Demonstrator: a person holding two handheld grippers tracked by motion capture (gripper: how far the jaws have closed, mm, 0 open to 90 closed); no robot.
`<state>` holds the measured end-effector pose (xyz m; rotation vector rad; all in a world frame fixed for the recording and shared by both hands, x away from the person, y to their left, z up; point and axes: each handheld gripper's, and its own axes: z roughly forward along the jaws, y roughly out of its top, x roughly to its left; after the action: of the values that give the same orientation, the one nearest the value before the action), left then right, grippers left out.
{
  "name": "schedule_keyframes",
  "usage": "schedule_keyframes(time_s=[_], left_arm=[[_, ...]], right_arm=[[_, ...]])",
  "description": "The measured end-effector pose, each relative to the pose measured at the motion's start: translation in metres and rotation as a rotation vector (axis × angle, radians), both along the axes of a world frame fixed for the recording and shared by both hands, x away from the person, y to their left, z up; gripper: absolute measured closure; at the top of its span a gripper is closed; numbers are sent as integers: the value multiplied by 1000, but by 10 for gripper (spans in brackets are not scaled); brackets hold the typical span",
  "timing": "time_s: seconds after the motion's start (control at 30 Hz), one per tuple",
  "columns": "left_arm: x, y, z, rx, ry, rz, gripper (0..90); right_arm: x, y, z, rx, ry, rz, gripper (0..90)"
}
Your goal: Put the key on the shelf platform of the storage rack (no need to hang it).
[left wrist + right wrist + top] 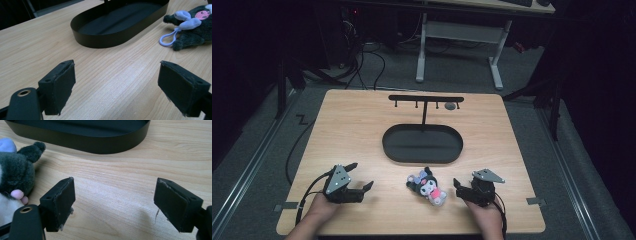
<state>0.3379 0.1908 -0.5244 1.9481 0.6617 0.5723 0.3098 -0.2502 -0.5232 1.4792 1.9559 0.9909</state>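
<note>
**Inspector:** Item first. The plush toy (427,186) lies flat near the tabletop's near edge, between the two grippers and closer to the right one.

**Clerk:** Handling?

**Inspector:** By the look of it, soft, light and compressible; not fragile, unlikely to slip. Its pale loop (168,40) lies on the wood toward the tray; thin, and I judge it a poor hold. The dark furry body is the better place.

**Clerk:** Grippers?

**Inspector:** The right gripper (463,188) stands wide, nothing between its jaws, the toy just beside it. The left gripper (360,183) is likewise spread, bare wood between the jaws, well apart from the toy.

**Clerk:** Room to move?

**Inspector:** The black oval tray (422,159) sits at the tabletop's middle, its rack (426,99) rising toward the far edge. The wood between toy and tray is open; both side edges are far off.
</note>
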Motion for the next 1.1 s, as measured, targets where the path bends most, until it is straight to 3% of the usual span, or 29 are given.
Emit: schedule_keyframes(time_s=[0.5,1.1], left_arm=[[0,0,0,-1,0,-1,154],[0,0,0,-1,-1,-1,154]], right_arm=[[-1,10,4,-70,43,98,151],[-3,20,9,-144,115,129,151]])
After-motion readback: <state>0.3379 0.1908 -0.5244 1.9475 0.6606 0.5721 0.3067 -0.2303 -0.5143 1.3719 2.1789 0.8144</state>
